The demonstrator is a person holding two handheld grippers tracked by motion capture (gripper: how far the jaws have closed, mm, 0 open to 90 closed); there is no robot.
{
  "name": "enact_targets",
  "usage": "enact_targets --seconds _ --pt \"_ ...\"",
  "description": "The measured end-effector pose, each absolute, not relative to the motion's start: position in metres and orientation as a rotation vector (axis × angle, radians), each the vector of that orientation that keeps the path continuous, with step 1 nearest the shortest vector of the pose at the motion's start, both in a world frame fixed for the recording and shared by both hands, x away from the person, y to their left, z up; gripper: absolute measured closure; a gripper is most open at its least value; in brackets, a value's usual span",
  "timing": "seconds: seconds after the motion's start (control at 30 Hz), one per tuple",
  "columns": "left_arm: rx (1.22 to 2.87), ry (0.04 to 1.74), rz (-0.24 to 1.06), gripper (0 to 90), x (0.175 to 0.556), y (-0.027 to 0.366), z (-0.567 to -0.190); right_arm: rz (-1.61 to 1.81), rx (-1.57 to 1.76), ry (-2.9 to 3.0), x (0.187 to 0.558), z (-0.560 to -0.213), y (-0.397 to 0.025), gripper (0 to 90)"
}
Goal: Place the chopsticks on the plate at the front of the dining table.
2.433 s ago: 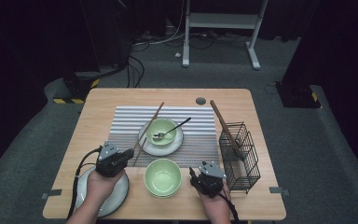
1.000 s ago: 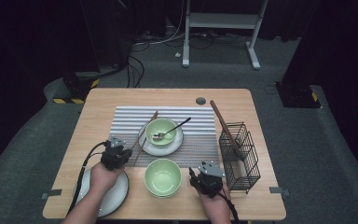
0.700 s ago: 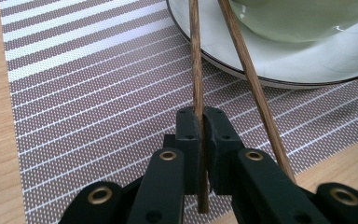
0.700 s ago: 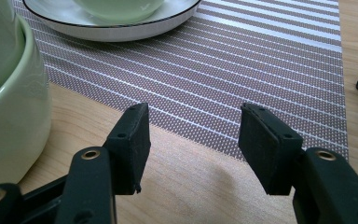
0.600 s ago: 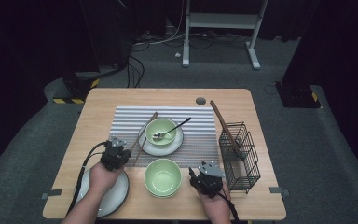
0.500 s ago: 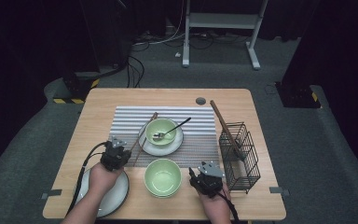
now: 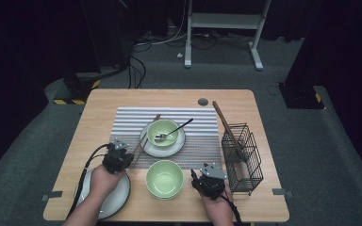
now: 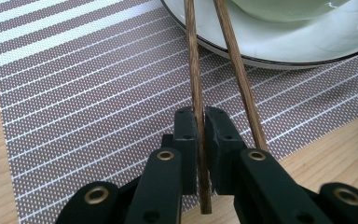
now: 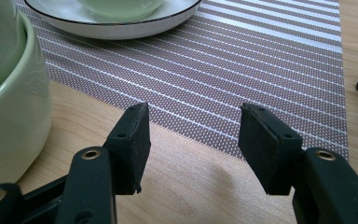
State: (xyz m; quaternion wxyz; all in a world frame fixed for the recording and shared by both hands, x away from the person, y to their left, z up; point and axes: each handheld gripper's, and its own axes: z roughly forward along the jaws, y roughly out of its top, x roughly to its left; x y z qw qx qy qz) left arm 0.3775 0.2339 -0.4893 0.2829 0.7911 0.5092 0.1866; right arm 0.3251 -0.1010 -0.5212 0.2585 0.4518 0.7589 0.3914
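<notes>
one slim brown wooden chopstick (image 8: 196, 93) sits pinched in left gripper (image 8: 200, 135) jaws.

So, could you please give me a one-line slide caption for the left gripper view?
Left gripper clamps one wooden chopstick on the striped placemat; its twin lies free beside the plate.

left gripper (image 8: 200, 133) jaws pinch one chopstick (image 8: 195, 88), second chopstick (image 8: 240, 74) crowds its right, plate (image 8: 279, 49) rim blocks ahead; bare mat (image 8: 74, 98) left; right gripper (image 9: 192, 140) has mat ahead, bowl (image 9: 9, 107) walls its left
</notes>
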Motion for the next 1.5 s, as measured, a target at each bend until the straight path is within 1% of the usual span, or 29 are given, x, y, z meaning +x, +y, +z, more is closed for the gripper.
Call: enact_targets --seconds 0.4,0.7,0.93,1.23,1.33,1.5 --pt "2.136 1.351 0.496 83.1 0.382 0.228 -0.489 1.056 1.225 2.060 0.325 -0.521 -0.100 43.2" --pt "2.138 1.342 0.496 79.3 0.382 0.227 -0.487 1.055 1.223 2.060 0.325 -0.521 -0.100 43.4" --pt "2.118 1.337 0.493 77.6 0.378 0.230 -0.485 1.053 1.224 2.064 0.325 -0.521 -0.100 43.5" --pt "2.079 1.316 0.513 77.9 0.373 0.231 -0.478 1.052 1.225 2.063 0.325 -0.521 -0.100 43.4" --pt "2.060 1.304 0.512 76.4 0.372 0.231 -0.477 1.051 1.220 2.065 0.325 -0.521 -0.100 43.5" --pt "2.022 1.285 0.504 67.0 0.374 0.230 -0.476 1.048 1.215 2.066 0.325 -0.521 -0.099 43.5"
